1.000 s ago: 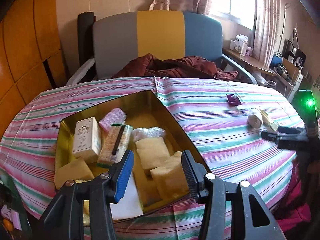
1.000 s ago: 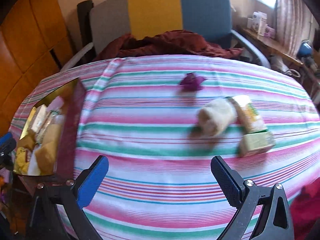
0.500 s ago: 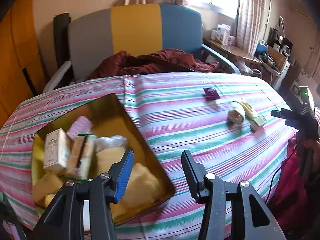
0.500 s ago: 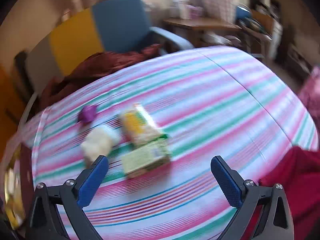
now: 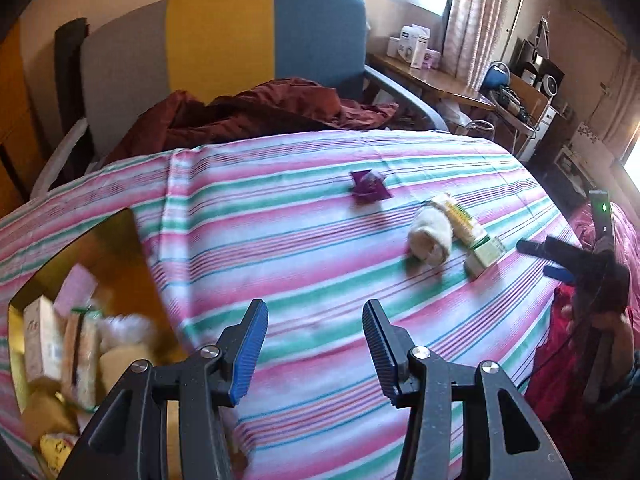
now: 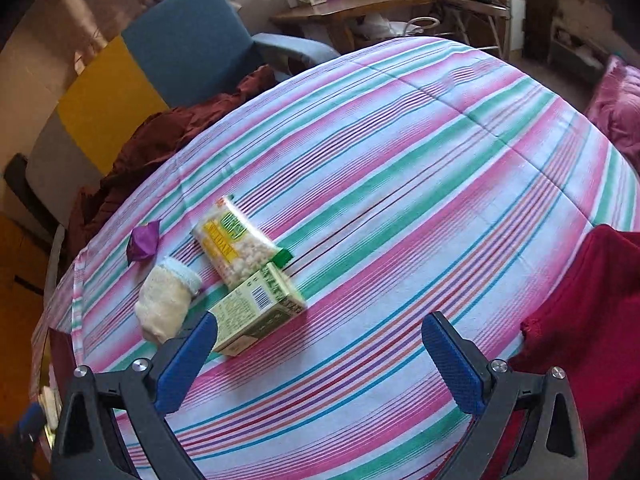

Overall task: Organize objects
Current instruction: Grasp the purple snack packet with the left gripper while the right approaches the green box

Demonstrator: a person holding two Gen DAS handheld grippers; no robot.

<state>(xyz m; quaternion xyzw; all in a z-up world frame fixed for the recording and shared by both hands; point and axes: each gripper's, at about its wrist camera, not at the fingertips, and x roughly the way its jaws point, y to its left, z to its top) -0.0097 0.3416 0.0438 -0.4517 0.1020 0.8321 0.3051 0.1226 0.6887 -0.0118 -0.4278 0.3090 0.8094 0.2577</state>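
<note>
My left gripper [image 5: 314, 320] hangs open and empty over the striped tablecloth [image 5: 280, 240], just right of the gold box [image 5: 120, 240] that holds several packets and sponges. Farther right lie a purple wrapper [image 5: 368, 187], a white fluffy pouch [image 5: 430, 236], a snack bag [image 5: 460, 218] and a green carton [image 5: 486, 254]. My right gripper [image 6: 320, 332] is wide open with nothing between its fingers. Its left finger sits just in front of the green carton [image 6: 260, 312]. Behind that are the snack bag [image 6: 236, 246], the pouch [image 6: 168, 300] and the purple wrapper [image 6: 142, 240].
A grey, yellow and blue chair [image 5: 224, 40] with a maroon cloth [image 5: 260, 112] stands behind the table. A red garment [image 6: 580, 320] lies over the table's near right edge. A side desk [image 6: 352, 4] carries small boxes. A person's hand [image 5: 612, 320] holds the right gripper.
The left gripper has swung right, from above the gold box to the cloth beside it. The right gripper has rolled and closed in on the carton and snack bag.
</note>
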